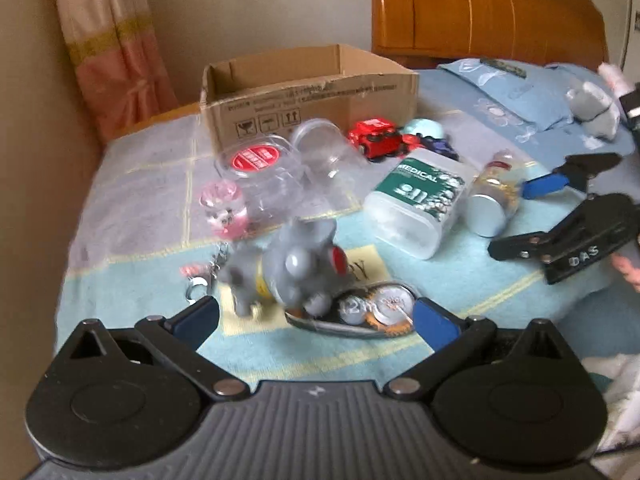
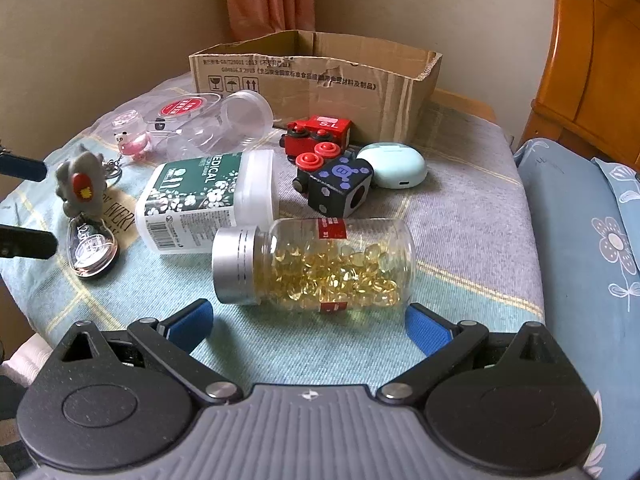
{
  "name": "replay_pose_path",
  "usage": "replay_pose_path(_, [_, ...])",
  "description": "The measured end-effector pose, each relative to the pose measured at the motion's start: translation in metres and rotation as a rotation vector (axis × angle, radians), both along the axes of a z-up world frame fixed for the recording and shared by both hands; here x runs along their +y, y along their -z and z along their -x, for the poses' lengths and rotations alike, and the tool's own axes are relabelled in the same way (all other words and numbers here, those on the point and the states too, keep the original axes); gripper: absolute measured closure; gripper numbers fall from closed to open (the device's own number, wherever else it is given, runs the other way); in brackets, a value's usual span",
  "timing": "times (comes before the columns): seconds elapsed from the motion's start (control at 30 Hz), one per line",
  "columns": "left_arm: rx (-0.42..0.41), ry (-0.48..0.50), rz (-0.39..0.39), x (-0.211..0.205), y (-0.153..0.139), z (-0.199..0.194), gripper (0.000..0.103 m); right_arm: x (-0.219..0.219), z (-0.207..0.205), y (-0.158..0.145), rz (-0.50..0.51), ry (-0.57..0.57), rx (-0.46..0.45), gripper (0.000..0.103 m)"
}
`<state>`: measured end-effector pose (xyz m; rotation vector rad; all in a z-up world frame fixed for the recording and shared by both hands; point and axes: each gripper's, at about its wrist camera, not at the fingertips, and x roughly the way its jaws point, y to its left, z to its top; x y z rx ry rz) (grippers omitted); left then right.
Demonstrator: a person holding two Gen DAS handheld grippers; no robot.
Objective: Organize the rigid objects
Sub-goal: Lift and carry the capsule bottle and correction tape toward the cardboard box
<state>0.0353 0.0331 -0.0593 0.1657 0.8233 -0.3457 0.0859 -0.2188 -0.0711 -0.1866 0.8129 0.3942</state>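
Glass jar (image 2: 316, 264) on side w/ yellow capsules (image 2: 340, 276) inside.

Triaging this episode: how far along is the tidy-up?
Done: nothing visible; no item shows inside the cardboard box, though its floor is hidden. In hand: nothing; the left gripper is open around the grey toy figure, the right gripper open before the capsule bottle. Left: both of those, the medical jar, toy train, clear containers and earbud case on the bed.
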Motion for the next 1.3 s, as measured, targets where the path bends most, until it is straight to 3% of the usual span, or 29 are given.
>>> replay_pose_path(0.1, [0.104,0.068,0.043,-0.005,0.008,-0.006,0.001,-0.001,0.0,0.0,-0.002,-0.006,-0.003,0.0])
replay_pose_path(0.23, [0.1,0.073,-0.027,-0.021,0.019,-0.015,0.001,-0.001,0.001,0.001,-0.004,-0.003,-0.006,0.0])
replay_pose_path(0.3, [0.13,0.091,-0.018,-0.026,0.025,-0.02,0.001,-0.001,0.001,0.001,-0.003,-0.004,-0.006,0.0])
replay_pose_path(0.5, [0.099,0.06,-0.014,-0.032,0.028,-0.029,0.001,-0.002,0.001,0.002,-0.005,-0.016,-0.01,0.0])
replay_pose_path(0.7, [0.065,0.07,-0.001,-0.026,0.03,-0.024,0.001,-0.004,-0.003,0.003,-0.009,-0.047,-0.016,0.0])
replay_pose_path(1.03, [0.044,0.105,0.007,-0.026,0.03,-0.027,0.001,0.001,-0.013,0.0,-0.025,-0.003,-0.002,0.0])
replay_pose_path(1.3, [0.017,0.137,0.014,-0.024,0.032,-0.026,0.001,0.005,-0.02,-0.003,0.014,0.0,-0.023,0.0])
